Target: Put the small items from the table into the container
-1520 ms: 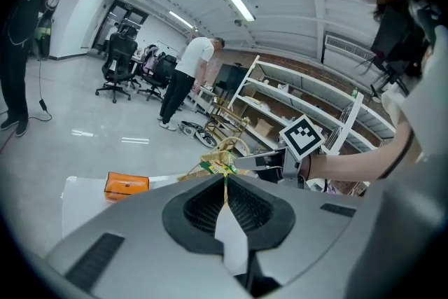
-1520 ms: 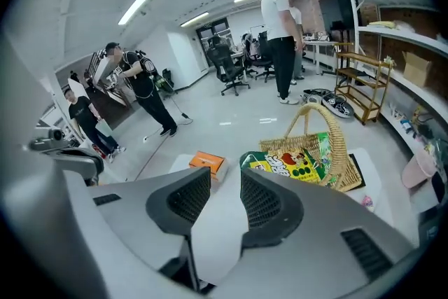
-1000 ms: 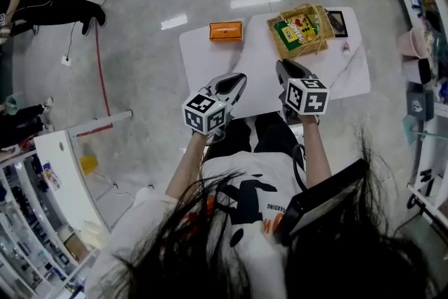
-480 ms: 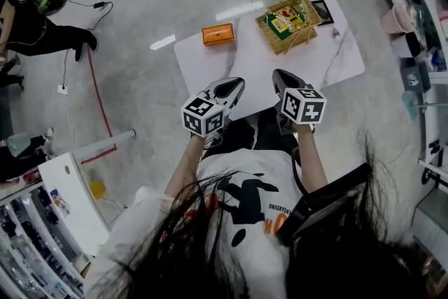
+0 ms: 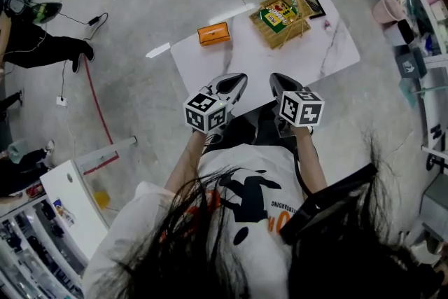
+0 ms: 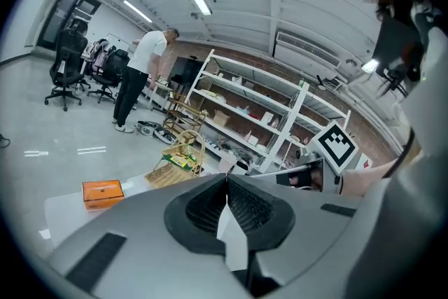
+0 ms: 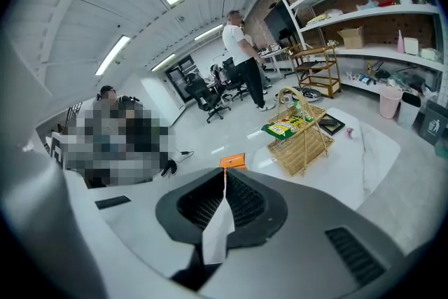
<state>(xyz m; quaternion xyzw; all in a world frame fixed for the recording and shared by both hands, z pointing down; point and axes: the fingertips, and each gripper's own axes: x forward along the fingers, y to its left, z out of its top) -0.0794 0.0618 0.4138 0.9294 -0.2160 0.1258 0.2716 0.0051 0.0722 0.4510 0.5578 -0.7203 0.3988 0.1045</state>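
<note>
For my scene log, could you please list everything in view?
table: one, white, before the person
box: one, orange, table's far left edge
basket: one, straw-coloured, table's far side
packet: one, green and yellow, in the basket
tray: one, black, right of the basket
bystander: one, white shirt, by the shelves
left gripper: one, grey, shut, over the near table edge
right gripper: one, grey, shut, beside the left gripper

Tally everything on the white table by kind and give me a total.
Orange box: 1
Wicker basket: 1
Green packet in the basket: 1
Black flat item beside the basket: 1
Small pink item: 1
Total: 5
</note>
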